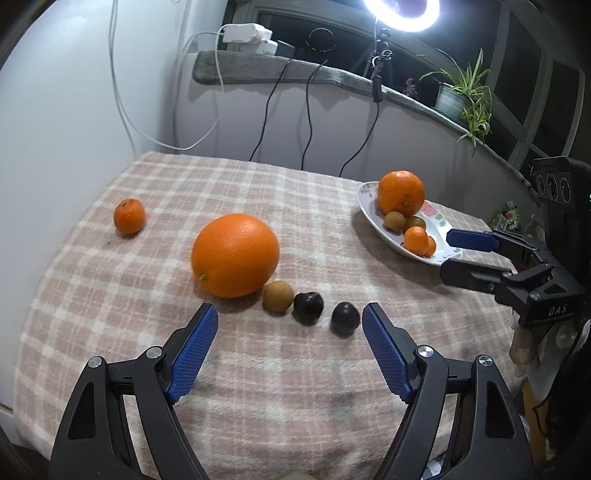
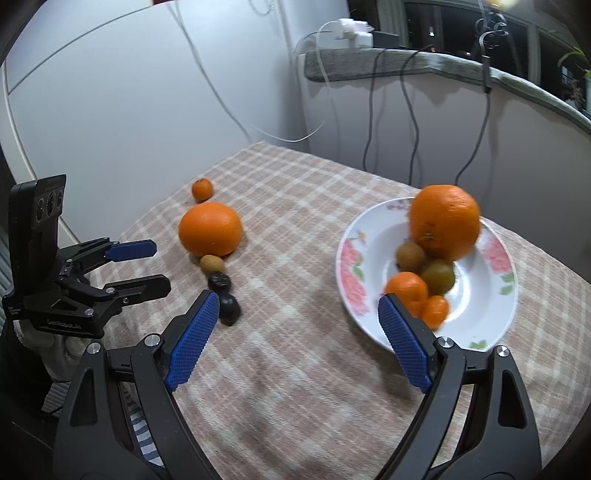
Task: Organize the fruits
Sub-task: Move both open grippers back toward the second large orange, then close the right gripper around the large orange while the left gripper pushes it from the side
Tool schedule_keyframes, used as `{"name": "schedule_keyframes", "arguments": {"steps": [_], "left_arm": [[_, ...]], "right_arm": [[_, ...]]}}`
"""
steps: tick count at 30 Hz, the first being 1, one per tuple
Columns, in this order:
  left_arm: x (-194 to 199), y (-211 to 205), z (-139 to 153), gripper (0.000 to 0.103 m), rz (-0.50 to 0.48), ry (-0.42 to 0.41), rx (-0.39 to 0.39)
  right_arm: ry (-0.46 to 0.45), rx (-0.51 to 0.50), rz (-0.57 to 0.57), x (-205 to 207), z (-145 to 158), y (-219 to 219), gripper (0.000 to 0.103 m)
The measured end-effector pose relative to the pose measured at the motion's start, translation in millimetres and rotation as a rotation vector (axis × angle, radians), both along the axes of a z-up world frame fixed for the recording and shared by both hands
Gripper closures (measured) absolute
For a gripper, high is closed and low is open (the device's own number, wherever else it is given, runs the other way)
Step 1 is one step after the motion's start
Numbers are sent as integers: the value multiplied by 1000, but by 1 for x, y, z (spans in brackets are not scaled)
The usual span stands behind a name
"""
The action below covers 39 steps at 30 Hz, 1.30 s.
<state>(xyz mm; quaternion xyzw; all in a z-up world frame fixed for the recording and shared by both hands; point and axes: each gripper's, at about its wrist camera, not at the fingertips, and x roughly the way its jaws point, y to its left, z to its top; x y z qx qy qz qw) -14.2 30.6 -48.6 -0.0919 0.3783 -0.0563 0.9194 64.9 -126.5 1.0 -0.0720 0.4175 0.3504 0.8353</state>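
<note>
On the checked cloth lie a small mandarin (image 1: 129,216), a big orange (image 1: 235,255), a tan round fruit (image 1: 278,296) and two dark fruits (image 1: 308,307), the nearer dark fruit (image 1: 345,318) just ahead of my right finger. My left gripper (image 1: 290,317) is open and empty just short of this row. The white flowered plate (image 2: 351,273) holds a big orange (image 2: 445,221), two brownish fruits (image 2: 410,255) and two small mandarins (image 2: 406,290). My right gripper (image 2: 295,304) is open and empty, its right finger at the plate's near rim. It shows in the left wrist view (image 1: 452,251).
Cables hang down the wall behind the table. A ledge carries a power adapter (image 1: 242,31), a ring light stand (image 1: 380,62) and a potted plant (image 1: 461,96). The table's edge falls away at the right, where the right hand is.
</note>
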Motion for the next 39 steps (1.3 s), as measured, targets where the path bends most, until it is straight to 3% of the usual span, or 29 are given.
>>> {"name": "schedule_keyframes", "arguments": {"steps": [20,39], "left_arm": [[6,41,-15,26,81,15,-71],[28,51,-21,26,69,26,-92]], "right_arm": [[88,7,94,22,-18,65,13],[223,60,138,59,-34,116,13]]}}
